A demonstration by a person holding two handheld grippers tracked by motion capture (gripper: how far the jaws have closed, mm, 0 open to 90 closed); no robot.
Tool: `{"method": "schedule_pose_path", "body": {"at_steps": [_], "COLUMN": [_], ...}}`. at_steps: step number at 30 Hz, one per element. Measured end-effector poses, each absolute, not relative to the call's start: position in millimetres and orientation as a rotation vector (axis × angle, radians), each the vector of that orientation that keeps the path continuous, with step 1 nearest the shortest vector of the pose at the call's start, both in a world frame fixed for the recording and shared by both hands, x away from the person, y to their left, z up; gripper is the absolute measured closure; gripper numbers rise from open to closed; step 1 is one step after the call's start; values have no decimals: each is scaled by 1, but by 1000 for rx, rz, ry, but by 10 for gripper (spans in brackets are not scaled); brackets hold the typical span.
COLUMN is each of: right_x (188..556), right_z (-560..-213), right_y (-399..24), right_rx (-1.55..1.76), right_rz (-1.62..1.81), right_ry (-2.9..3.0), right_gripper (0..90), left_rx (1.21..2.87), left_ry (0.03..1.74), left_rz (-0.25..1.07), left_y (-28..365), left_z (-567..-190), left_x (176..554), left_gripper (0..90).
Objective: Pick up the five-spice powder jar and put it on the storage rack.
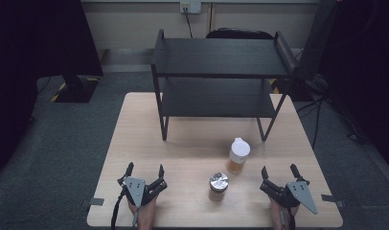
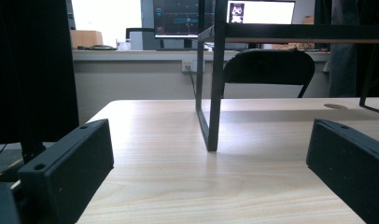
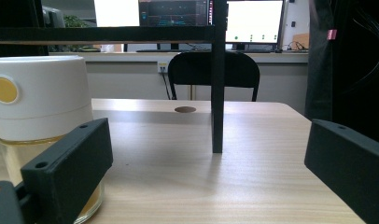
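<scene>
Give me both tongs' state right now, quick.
Left tongs: open, holding nothing, resting on the table.
Right tongs: open, holding nothing, beside the white-lidded jar.

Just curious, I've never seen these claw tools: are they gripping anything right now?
Nothing is held. The left gripper and right gripper both rest open on the light wooden table, apart from the white-lidded jar and silver-lidded jar.

White-capped bottle [image 1: 238,155] and, seemingly metal-lidded, jar [image 1: 218,186] upright.
</scene>
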State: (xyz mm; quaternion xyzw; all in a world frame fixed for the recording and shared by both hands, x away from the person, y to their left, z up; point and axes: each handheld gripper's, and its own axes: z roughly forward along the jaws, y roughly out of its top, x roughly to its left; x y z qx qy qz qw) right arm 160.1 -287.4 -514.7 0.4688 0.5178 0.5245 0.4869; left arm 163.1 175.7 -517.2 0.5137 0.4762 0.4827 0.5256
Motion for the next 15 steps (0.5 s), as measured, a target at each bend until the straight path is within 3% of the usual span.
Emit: {"method": "schedule_pose_path", "body": {"at_steps": [9,15], "right_x": [160,160], "right_z": [-515,-515], "right_y": [-287,-288], "right_rx": [1140,1139], "right_rz": [1276,1277], "right_ry": [1260,1262], "right_gripper": [0,0], "left_rx": [1302,1287], "left_ry": [1146,1127], "left_rz": [1057,1063], "left_y": [181,179], "left_z": [-503,-498], "left_x": [162,157], "left_gripper": [3,3]}}
